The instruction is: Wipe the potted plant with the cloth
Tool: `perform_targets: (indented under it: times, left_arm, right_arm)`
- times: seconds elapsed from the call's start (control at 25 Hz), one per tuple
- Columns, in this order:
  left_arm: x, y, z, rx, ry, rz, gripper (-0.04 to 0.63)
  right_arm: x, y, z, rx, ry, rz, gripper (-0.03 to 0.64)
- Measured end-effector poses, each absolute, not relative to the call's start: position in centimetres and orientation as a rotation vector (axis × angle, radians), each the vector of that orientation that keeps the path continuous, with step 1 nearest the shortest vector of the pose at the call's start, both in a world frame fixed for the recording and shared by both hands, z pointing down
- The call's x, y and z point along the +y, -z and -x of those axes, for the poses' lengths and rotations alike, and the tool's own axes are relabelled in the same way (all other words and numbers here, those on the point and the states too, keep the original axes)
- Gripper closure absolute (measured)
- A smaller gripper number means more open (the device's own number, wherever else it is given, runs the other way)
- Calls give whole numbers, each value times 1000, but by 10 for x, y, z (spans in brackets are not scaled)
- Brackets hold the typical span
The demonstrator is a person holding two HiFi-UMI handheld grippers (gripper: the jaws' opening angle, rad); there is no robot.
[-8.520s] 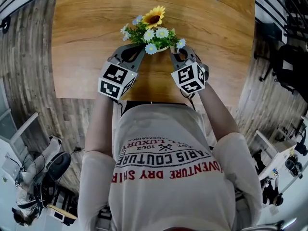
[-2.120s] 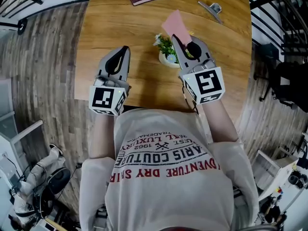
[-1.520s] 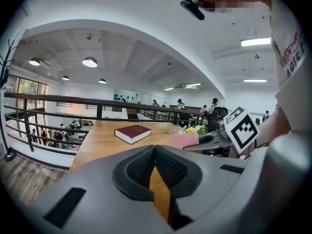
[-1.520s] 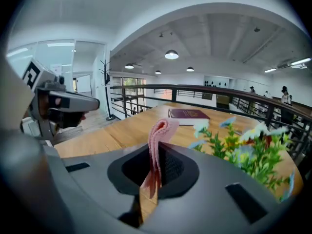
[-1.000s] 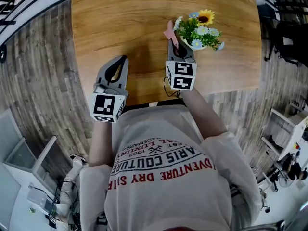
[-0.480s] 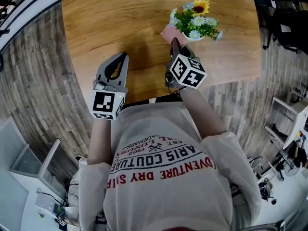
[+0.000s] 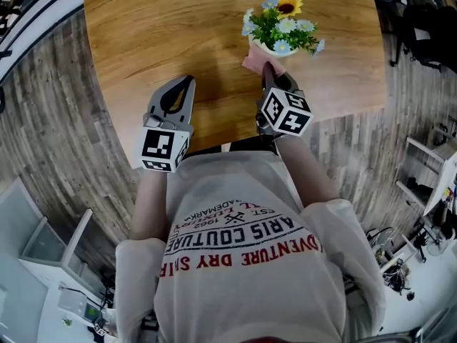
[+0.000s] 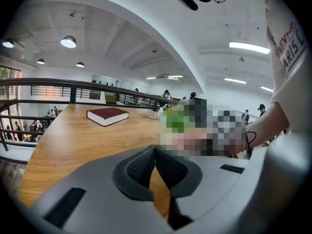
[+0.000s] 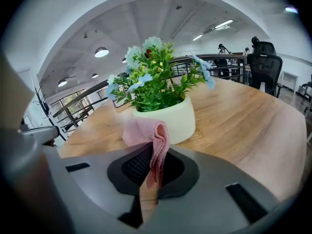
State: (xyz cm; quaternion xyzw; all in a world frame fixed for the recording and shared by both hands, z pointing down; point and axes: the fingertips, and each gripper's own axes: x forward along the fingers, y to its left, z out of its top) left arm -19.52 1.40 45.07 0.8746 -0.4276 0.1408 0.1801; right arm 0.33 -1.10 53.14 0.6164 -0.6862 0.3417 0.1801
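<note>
The potted plant, green leaves with a sunflower and pale blue flowers in a cream pot, stands on the wooden table. My right gripper is shut on a pink cloth, and the cloth lies against the pot's near side. In the right gripper view the cloth folds out of the jaws just in front of the pot. My left gripper hangs shut and empty over the table's near edge, well left of the plant. In the left gripper view the left gripper has its pads together and the plant is hidden by mosaic.
A dark red book lies far across the table in the left gripper view. The table's near edge runs just under both grippers, with wood-plank floor around it. Black railings and a chair stand beyond.
My right gripper has rolled and carried the cloth rightward up to the pot's near side. The left gripper has drifted only slightly and stays shut.
</note>
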Motion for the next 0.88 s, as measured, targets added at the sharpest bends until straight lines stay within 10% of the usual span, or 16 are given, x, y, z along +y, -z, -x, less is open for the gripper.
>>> perform_targets:
  times: [0.2, 0.52, 0.88]
  left_arm:
    - [13, -455, 160, -1112, -332, -2499, 572]
    - [3, -478, 95, -944, -409, -2596, 266]
    - [-34, -490, 37, -880, -510, -2737, 124]
  right_arm:
    - [-4, -526, -37, -1916, -761, -1679, 579]
    - [-5, -535, -88, -1877, -736, -1637, 580]
    - [-37, -532, -136, -1902, -688, -1573, 580]
